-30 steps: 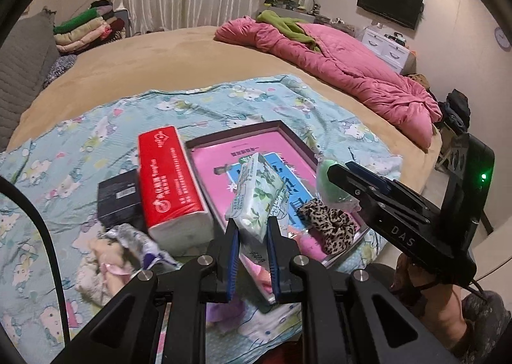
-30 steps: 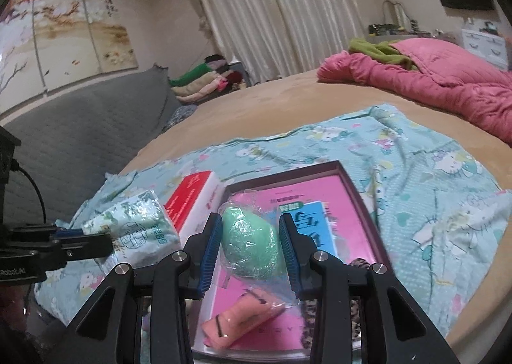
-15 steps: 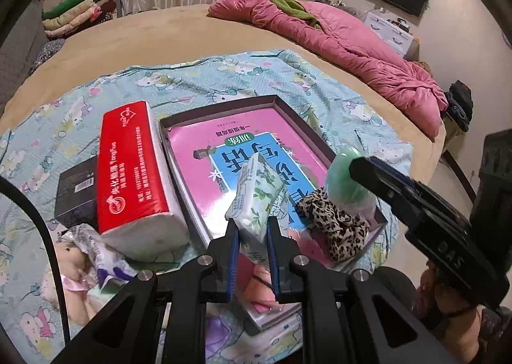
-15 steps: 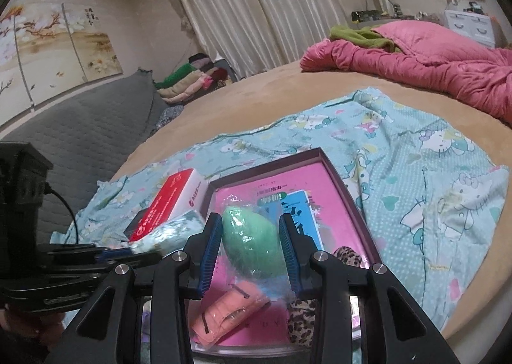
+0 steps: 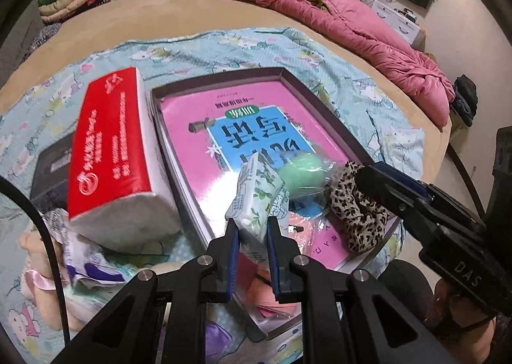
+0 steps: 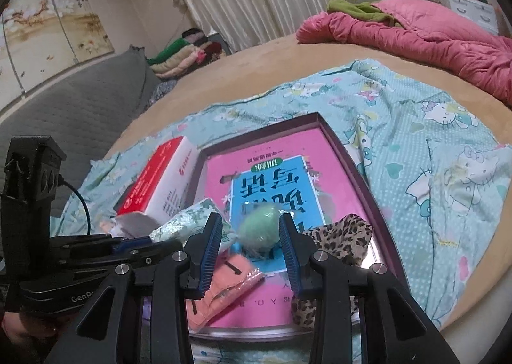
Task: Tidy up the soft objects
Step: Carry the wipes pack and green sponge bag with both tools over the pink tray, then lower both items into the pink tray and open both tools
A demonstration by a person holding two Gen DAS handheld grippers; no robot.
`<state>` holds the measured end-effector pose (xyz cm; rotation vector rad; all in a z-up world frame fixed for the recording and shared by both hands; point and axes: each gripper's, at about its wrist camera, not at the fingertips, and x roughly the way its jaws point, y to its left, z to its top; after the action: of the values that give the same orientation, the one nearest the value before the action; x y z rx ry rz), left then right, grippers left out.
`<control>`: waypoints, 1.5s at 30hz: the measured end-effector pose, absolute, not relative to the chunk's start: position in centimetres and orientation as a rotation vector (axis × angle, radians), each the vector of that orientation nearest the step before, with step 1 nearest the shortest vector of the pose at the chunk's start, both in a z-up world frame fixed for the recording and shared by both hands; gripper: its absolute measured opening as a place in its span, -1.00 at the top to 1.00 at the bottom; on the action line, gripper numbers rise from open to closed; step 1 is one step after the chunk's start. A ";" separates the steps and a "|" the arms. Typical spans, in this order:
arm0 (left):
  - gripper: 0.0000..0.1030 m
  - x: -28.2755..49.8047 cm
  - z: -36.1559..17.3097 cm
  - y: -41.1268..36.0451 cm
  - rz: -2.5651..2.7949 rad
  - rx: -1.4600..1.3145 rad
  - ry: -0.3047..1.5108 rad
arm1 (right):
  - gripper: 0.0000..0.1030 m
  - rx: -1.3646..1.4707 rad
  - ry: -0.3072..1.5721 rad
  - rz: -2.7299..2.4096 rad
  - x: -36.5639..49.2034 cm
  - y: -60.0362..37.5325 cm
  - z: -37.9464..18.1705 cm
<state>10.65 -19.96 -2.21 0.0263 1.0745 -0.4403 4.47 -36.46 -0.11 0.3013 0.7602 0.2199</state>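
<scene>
My left gripper (image 5: 252,229) is shut on a small tissue pack with a green leaf print (image 5: 256,194), held over the near end of a dark-rimmed tray (image 5: 320,110). A pink book (image 5: 192,127) lines the tray. My right gripper (image 6: 250,229) stands part open. A green egg-shaped sponge in clear wrap (image 6: 260,229) shows blurred just past its fingertips, with a gap to the left pad. From the left wrist view the sponge (image 5: 300,172) is ahead of the right gripper's tip (image 5: 360,172), over the book. A leopard scrunchie (image 6: 345,236) and a peach item (image 6: 224,287) lie in the tray.
A red-and-white tissue box (image 5: 108,146) lies along the tray's left side, with a black box (image 5: 51,172) and a plush doll (image 5: 35,255) beyond it. All rest on a cartoon-print sheet over a round bed. A pink quilt (image 5: 368,28) is bunched at the far right.
Both grippers have come down toward the tray, the left one further. The green sponge filled the right jaws before; now it looks smaller and blurred, ahead of the tips.
</scene>
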 end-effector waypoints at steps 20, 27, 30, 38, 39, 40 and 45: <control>0.67 10.0 -3.0 -21.0 -0.466 0.043 1.101 | 0.04 0.222 0.860 0.113 5.3 -36.5 -2.2; 0.65 9.8 -3.0 -20.9 -0.451 0.044 1.113 | -0.08 0.229 0.858 0.097 5.4 -36.7 -2.1; 0.59 9.7 -2.8 -20.7 -0.444 0.040 1.117 | -0.17 0.231 0.858 0.092 5.4 -36.7 -2.1; 0.23 9.1 -2.3 -20.4 -0.440 0.041 1.104 | -0.29 0.231 0.843 0.080 5.2 -36.6 -1.8; 0.18 9.1 -2.3 -20.4 -0.439 0.042 1.106 | -0.29 0.237 0.844 0.077 5.2 -36.7 -1.8; 0.15 9.2 -2.3 -20.5 -0.440 0.041 1.107 | -0.30 0.244 0.843 0.073 5.2 -36.8 -1.8; 0.13 8.8 -2.1 -20.6 -0.454 0.047 1.100 | -0.35 0.252 0.824 0.046 4.9 -37.0 -1.4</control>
<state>8.79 -20.61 -2.10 0.0473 1.1002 -0.4543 4.87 -36.99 -1.42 0.2516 0.8242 0.0465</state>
